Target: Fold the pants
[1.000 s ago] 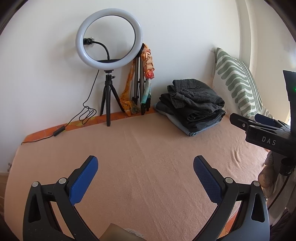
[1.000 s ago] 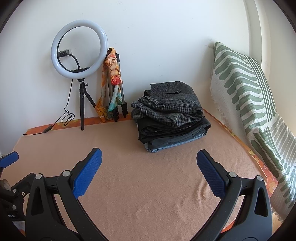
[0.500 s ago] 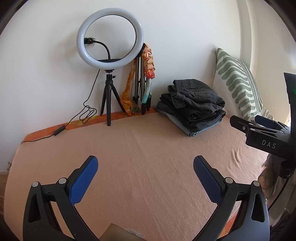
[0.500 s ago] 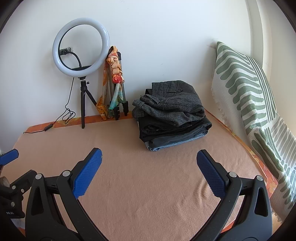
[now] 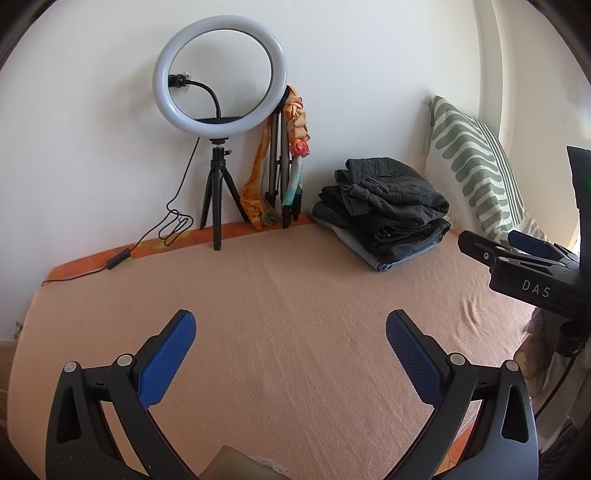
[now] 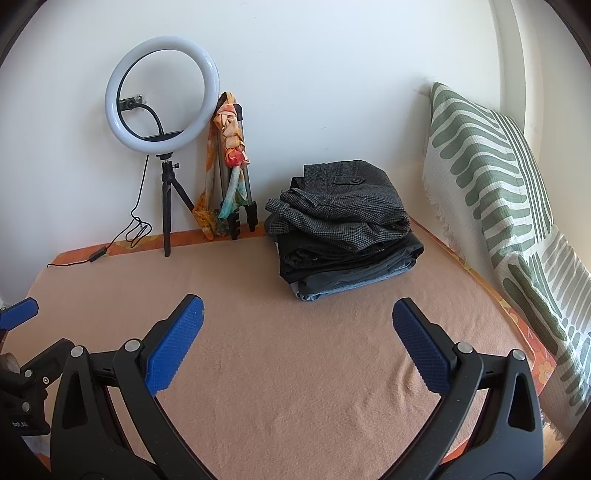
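Over the last 1 second only small drifts show. In the right wrist view the ring light [image 6: 162, 41] slides a touch toward 3 o'clock. At the 9 o'clock edge of the same view, the black frame of the left gripper [image 6: 37, 332] creeps slightly toward 12 o'clock. In the left wrist view the ring light [image 5: 219, 22] moves a hair toward 1 o'clock. These shifts suggest a faint change in where both cameras point.
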`<move>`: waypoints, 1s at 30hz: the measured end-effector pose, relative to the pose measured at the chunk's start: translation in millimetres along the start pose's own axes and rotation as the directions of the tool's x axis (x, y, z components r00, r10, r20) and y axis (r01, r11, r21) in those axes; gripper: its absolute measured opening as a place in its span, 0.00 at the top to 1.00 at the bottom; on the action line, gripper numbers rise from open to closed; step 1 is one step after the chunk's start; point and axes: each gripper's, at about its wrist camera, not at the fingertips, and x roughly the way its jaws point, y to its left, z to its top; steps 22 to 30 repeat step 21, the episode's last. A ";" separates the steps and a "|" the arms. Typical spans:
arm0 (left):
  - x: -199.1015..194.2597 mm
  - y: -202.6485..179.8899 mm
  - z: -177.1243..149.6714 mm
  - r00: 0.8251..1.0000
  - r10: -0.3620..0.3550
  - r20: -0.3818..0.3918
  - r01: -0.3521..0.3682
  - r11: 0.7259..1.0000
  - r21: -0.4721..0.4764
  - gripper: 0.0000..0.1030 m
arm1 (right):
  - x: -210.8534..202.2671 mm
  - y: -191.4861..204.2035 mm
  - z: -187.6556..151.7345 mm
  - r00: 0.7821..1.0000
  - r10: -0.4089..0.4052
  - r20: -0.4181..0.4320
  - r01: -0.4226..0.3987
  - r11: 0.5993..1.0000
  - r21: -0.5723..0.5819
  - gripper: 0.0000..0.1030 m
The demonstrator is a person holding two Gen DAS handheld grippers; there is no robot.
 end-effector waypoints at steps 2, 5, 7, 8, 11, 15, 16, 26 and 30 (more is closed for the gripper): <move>-0.2 0.1 0.3 1.000 -0.002 -0.001 0.002 1.000 -0.001 0.01 | -0.2 -0.2 0.0 1.000 0.001 0.000 -0.001 1.000 0.001 0.00; -0.5 0.1 0.1 1.000 0.003 0.000 -0.003 1.000 -0.002 0.01 | -0.4 0.0 -0.2 1.000 -0.001 0.000 0.001 1.000 0.000 0.00; -0.3 -0.1 0.1 1.000 0.004 -0.001 -0.004 1.000 -0.004 0.01 | -0.5 0.0 -0.1 1.000 0.001 0.000 -0.001 1.000 0.001 0.00; -0.6 -0.1 -0.3 1.000 0.007 -0.002 -0.007 1.000 -0.005 0.01 | -0.5 0.6 -0.6 1.000 0.001 0.000 -0.001 1.000 0.000 0.00; -0.9 -0.1 -0.6 1.000 0.011 -0.002 -0.011 1.000 -0.004 0.01 | 0.1 1.6 -1.0 1.000 -0.001 0.001 0.001 1.000 0.000 0.00; -2.3 0.6 -0.4 1.000 0.018 0.004 -0.018 1.000 -0.004 0.01 | 1.0 2.8 -1.9 1.000 0.004 -0.004 -0.004 1.000 0.002 0.00; -2.6 1.0 -0.3 1.000 0.018 0.005 -0.018 1.000 -0.005 0.01 | 1.1 3.1 -2.1 1.000 0.005 -0.004 -0.005 1.000 0.002 0.00; -4.7 2.3 1.1 1.000 0.024 0.013 -0.024 1.000 -0.010 0.01 | 0.9 4.7 -3.3 1.000 0.011 -0.004 -0.011 1.000 -0.002 0.00; -4.7 2.3 1.1 1.000 0.024 0.013 -0.024 1.000 -0.010 0.01 | 0.9 4.7 -3.3 1.000 0.011 -0.004 -0.011 1.000 -0.002 0.00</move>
